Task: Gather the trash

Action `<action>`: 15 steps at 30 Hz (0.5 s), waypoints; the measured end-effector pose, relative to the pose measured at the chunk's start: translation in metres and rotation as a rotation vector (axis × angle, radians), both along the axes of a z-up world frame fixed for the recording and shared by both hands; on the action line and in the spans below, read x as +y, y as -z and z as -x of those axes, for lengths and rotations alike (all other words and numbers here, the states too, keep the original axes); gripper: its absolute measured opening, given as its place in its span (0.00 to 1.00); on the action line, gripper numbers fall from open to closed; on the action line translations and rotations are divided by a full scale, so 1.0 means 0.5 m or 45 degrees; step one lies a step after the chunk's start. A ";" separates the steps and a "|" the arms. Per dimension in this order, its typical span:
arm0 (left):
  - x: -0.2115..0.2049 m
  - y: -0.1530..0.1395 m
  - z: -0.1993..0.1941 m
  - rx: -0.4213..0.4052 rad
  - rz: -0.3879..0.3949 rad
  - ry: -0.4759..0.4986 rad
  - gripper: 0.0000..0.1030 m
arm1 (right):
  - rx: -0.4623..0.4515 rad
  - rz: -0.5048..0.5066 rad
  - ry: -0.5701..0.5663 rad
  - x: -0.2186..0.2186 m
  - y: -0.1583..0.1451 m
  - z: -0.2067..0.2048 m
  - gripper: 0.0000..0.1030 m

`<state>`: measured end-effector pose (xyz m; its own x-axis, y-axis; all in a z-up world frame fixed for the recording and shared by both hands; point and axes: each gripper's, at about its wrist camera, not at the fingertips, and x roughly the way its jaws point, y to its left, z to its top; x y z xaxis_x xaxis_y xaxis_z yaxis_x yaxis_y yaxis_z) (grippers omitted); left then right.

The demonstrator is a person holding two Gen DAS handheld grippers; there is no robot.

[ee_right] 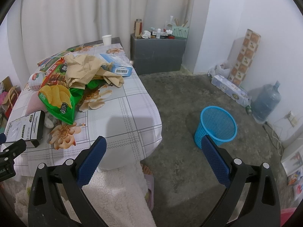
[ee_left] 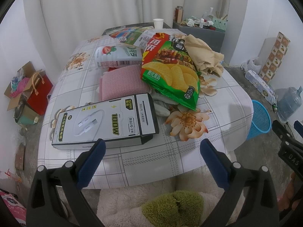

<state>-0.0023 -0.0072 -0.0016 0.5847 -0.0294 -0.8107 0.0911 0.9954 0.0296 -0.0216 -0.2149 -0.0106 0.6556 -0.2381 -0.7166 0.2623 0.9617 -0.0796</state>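
Jaws apart, cable box [ee_left: 106,121] beside chip bag [ee_left: 170,75]

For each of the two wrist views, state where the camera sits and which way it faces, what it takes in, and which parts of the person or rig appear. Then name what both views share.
Left wrist: on the open left gripper, low at the table's near edge, facing the cable box and chip bag; the person's fleece-clad lap shows below.
Right wrist: on the open right gripper, facing the table corner, floor and blue basket; a slippered foot shows.
Shared: chip bag, cable box, paper cup, blue basket.
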 end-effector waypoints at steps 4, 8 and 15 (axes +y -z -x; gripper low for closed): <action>-0.003 0.002 -0.001 0.002 -0.002 0.001 0.95 | 0.000 0.000 -0.001 -0.001 -0.006 0.001 0.93; 0.006 0.002 -0.005 0.004 0.004 0.002 0.95 | -0.002 -0.001 -0.001 -0.001 -0.005 0.001 0.93; 0.009 0.007 -0.005 0.008 0.005 0.001 0.95 | -0.002 0.000 -0.002 -0.001 -0.011 0.000 0.93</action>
<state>0.0001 -0.0026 -0.0049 0.5794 -0.0332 -0.8144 0.0921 0.9954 0.0250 -0.0218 -0.2155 -0.0048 0.6569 -0.2371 -0.7157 0.2612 0.9621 -0.0790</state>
